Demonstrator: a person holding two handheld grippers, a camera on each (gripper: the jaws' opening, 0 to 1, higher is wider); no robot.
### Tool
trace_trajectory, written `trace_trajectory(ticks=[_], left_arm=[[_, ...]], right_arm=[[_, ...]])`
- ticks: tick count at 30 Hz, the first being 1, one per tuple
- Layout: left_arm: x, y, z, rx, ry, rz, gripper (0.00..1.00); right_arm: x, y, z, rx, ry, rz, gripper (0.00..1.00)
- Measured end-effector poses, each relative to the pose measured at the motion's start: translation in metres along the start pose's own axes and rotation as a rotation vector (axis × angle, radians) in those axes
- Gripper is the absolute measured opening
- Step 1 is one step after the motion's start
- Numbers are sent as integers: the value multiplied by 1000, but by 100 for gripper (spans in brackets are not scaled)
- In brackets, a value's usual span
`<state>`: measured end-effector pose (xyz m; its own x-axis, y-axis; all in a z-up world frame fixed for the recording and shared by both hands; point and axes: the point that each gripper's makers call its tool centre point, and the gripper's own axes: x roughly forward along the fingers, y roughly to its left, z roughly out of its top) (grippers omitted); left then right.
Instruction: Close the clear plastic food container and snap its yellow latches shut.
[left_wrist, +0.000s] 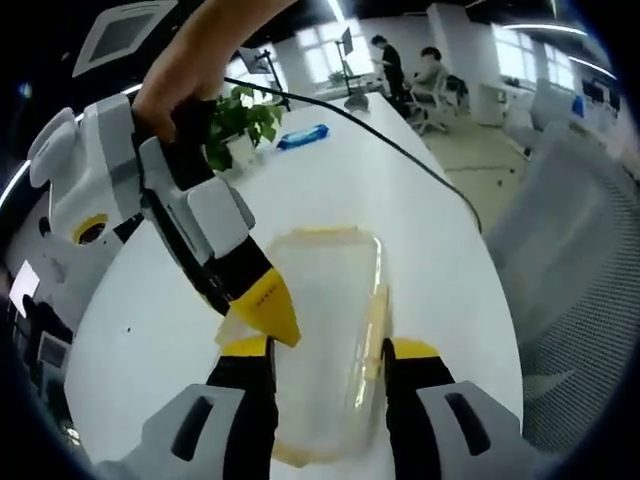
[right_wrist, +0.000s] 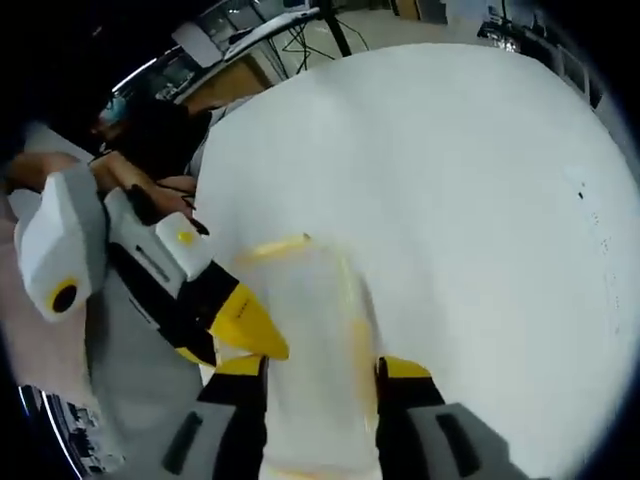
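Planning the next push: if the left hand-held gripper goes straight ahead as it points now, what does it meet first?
Probably the clear container, which lies between and ahead of the left hand-held gripper. The right hand-held gripper is at its near left corner; depth is unclear.

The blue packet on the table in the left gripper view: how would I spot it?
Start at the long white table and follow the black cable toward its far end. There a leafy green plant stands, and just beside it lies the blue packet, flat and small, the one blue thing on the tabletop.
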<state>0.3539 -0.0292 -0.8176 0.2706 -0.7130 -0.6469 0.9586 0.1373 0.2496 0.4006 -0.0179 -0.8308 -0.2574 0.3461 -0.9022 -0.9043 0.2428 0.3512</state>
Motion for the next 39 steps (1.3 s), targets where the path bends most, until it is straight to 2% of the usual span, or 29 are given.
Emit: trace_trajectory(ticks=[7,14,19,21,24,27,29,32,36,37,39], left_arm=[[0,0,1,-5,12,4,39],[0,0,1,-1,24,5,40],[0,-1,2,14,43,7,40],[0,-1,2,16,50,12,40],[0,-1,3,19,62,18,40],[-4,-1,3,-21,67,25,39],[-7,-1,3,-58,59,27,37],[-14,2,2,-126,49,35,36],[-25,13,8,-206,-1,74,39],[-30,17,8,-204,-4,84,39],[-37,29,4,-208,-2,133,40]], right_arm=[[-2,1,0,3,4,-62,42],[-7,2,0,-10,-42,-171,42],[-12,4,4,-94,-45,-297,41],[-12,8,4,-86,-44,-316,40],[-14,6,2,-63,-69,-337,40],[-15,7,2,-53,-127,-346,39],[-17,5,0,29,-170,-362,41],[-18,6,-8,67,-185,-358,55],[-30,7,-11,184,-305,-367,55],[-35,6,-12,216,-340,-378,55],[-43,4,-21,246,-361,-410,55]])
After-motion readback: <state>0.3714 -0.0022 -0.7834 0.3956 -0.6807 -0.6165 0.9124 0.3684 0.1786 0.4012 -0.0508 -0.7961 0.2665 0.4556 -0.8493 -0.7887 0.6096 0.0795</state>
